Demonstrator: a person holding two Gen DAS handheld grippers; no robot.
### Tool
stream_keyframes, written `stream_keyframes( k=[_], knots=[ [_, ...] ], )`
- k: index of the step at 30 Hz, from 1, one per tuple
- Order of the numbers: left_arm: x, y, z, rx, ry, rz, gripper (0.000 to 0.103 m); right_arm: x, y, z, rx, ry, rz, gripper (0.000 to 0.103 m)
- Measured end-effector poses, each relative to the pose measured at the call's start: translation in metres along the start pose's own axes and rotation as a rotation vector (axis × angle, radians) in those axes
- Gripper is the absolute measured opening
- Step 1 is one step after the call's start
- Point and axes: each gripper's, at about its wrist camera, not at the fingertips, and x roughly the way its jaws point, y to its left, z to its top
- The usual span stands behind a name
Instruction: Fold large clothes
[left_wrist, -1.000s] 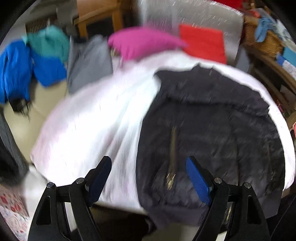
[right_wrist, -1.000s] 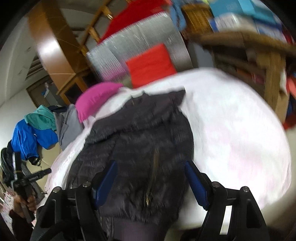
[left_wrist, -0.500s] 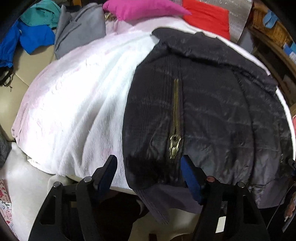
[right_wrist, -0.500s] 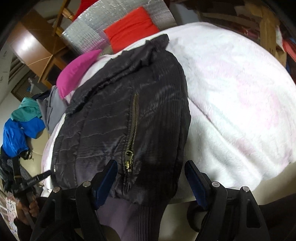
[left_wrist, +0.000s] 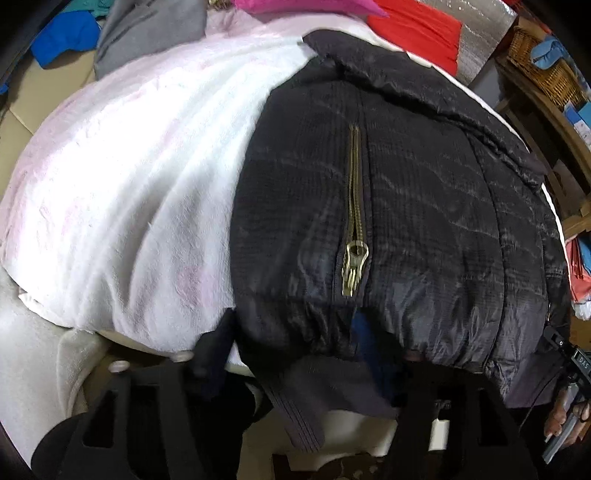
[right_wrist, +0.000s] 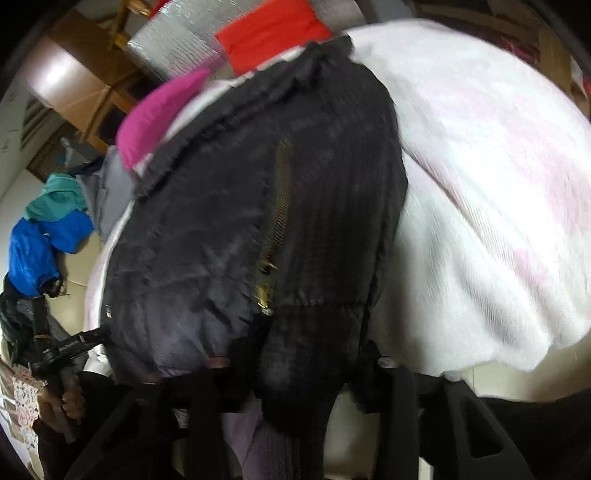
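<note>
- Far left of my left view: blue garment (left_wrist: 66, 37) and grey garment (left_wrist: 147, 33) heaped on the sofa past the bed's edge. Not part of this step.
- White blanket (left_wrist: 129, 184) covers the bed; it is the folding surface.
- Black jacket (left_wrist: 406, 206) lies front-up on the blanket, collar away from me, brass zipper (left_wrist: 352, 236) closed, hem hanging over the near edge of the bed.
- Left gripper (left_wrist: 295, 354): fingers spread wide, straddling the hem at the jacket's left bottom corner. One finger (left_wrist: 214, 350) shows beside the cloth; the other is under it. Nothing pinched yet, as far as I can judge.
- Right gripper (right_wrist: 291, 373): frame dark and blurred, fingers buried in the hem below the zipper pull. I cannot tell whether they have closed on cloth.
- Pink pillow (left_wrist: 306, 7) and red cushion (left_wrist: 417, 26) sit beyond the collar.
- My read: this is the hem pickup before the first fold. To do it well, I would bite both layers plus the ribbed band, keep the two grips level, and lift evenly so the slick shell does not slide.
</note>
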Motion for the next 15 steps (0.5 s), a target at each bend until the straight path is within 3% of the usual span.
stream_keyframes(
  k=[1, 4, 5, 7, 8, 9, 12, 14, 15],
  knots=[
    [0.002, -0.001, 0.000, 0.010, 0.020, -0.015, 0.077, 0.001, 0.002, -0.002, 0.001, 0.012, 0.021, 0.071],
    [0.002, -0.005, -0.004, 0.036, 0.009, -0.010, 0.076, 0.001, 0.016, -0.006, -0.088, 0.011, 0.003, 0.070],
    [0.001, -0.005, -0.004, 0.036, 0.004, -0.014, 0.076, 0.001, 0.020, -0.007, -0.116, 0.011, -0.008, 0.057],
    [-0.005, -0.003, -0.004, 0.037, -0.017, -0.017, 0.050, -0.007, 0.029, -0.006, -0.172, -0.008, -0.025, 0.035],
    [-0.009, -0.003, -0.004, 0.038, -0.031, -0.016, 0.039, -0.013, 0.032, -0.006, -0.178, -0.023, -0.008, 0.028],
    [-0.013, -0.003, -0.003, 0.040, -0.042, -0.005, 0.021, -0.023, 0.037, -0.006, -0.191, -0.056, 0.020, 0.026],
    [-0.025, -0.001, 0.000, 0.050, -0.067, -0.041, 0.021, -0.050, 0.046, -0.003, -0.220, -0.161, 0.126, 0.021],
    [-0.023, 0.003, 0.001, 0.051, -0.056, -0.035, 0.021, -0.044, 0.045, -0.001, -0.218, -0.125, 0.113, 0.022],
    [-0.021, 0.010, -0.002, 0.045, -0.044, -0.032, 0.031, -0.038, 0.043, -0.001, -0.209, -0.097, 0.093, 0.024]
  ],
)
